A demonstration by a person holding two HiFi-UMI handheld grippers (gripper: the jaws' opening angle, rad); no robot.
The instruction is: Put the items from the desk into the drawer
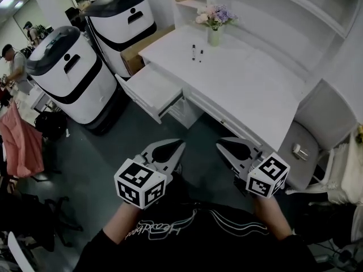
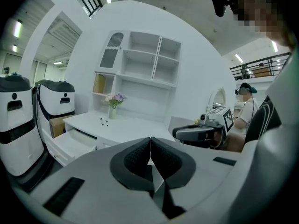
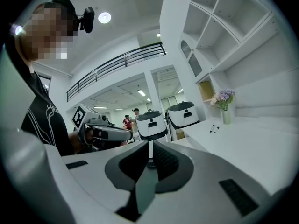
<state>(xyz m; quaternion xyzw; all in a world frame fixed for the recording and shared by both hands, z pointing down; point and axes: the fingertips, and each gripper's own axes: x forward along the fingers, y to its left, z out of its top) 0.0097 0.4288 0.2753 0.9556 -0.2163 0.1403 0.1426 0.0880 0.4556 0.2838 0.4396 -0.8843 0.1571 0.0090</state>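
Both tools are closed with nothing between them. The left tool (image 1: 179,145) shows its dark ribbed pads meeting at the tip in its own view, and the right tool (image 1: 220,143) shows its pads drawn together in the same way. In the head view they sit side by side at the bottom centre of the frame, apart from each other. Their noses point up the picture toward the white table (image 1: 249,89) and stop well short of it. The two small dark items (image 1: 197,53) are on the tabletop at the upper centre of that view. They lie close together, just below and left of a vase of flowers (image 1: 214,22), and both are too small to identify. The drawer (image 1: 152,88) stands pulled out from the table's near edge, left of centre, well apart from the items and from both tools. Two white-and-black machines (image 1: 74,78) fill the upper left of the frame, beside the drawer. A white chair (image 1: 320,123) stands at the right edge against the table's end. White open shelves (image 2: 145,64) rise above the table in the left gripper view.
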